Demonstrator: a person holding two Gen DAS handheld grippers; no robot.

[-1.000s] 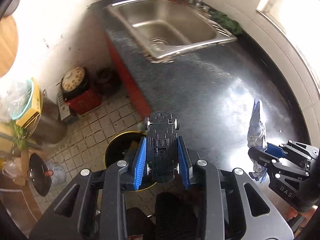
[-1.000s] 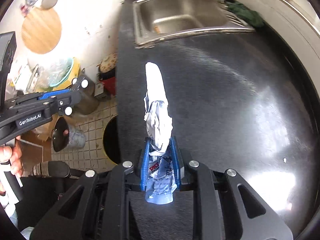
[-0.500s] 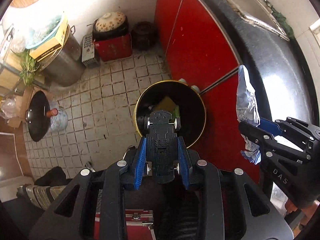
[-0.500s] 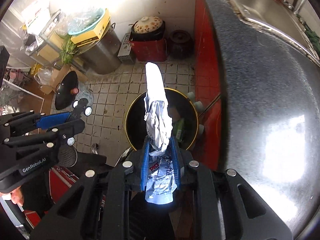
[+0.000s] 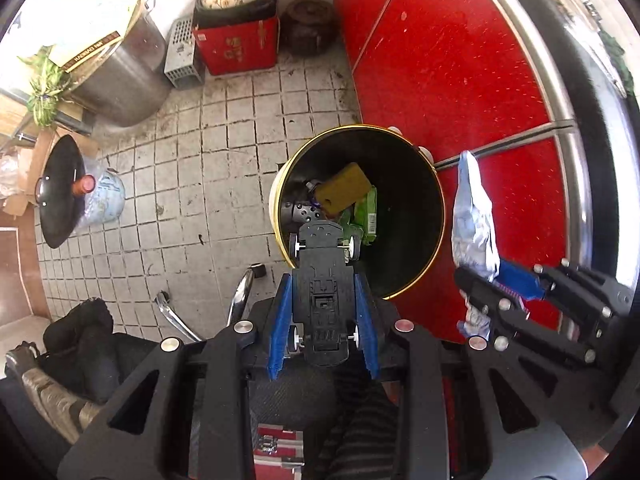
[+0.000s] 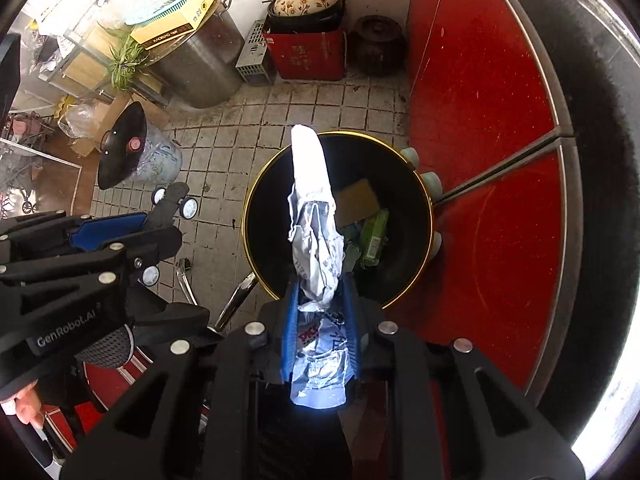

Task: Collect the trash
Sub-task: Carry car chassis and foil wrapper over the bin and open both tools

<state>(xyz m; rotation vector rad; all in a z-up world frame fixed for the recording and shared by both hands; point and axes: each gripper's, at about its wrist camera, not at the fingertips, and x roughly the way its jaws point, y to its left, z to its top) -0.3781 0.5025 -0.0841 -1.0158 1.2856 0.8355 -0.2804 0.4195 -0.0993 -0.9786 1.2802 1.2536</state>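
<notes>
Both grippers over the bin [image 5: 434, 216], seen from above. The left gripper [image 5: 323, 312] is clamped on the sides of a toy car [image 5: 322, 280], underside up, nose reaching past the near rim. The right gripper [image 6: 320, 312] is pinched on a crumpled wrapper [image 6: 316, 240] that stands up out of the jaws, its tip over the bin's mouth. The bin stands on the tiled floor [image 5: 192, 200] against a red cabinet [image 5: 460, 72] and already holds a yellow sponge [image 5: 344, 190] and a green packet [image 5: 366, 216].

Step in hand, as judged: the drop. The car hangs only partly over the opening, so the left gripper would do well to move forward until the whole car clears the rim before the jaws part. The wrapper is light and may cling to a pad; opening wide with the jaws pointed down should shed it. Releasing one hand at a time keeps the two grippers from touching.
</notes>
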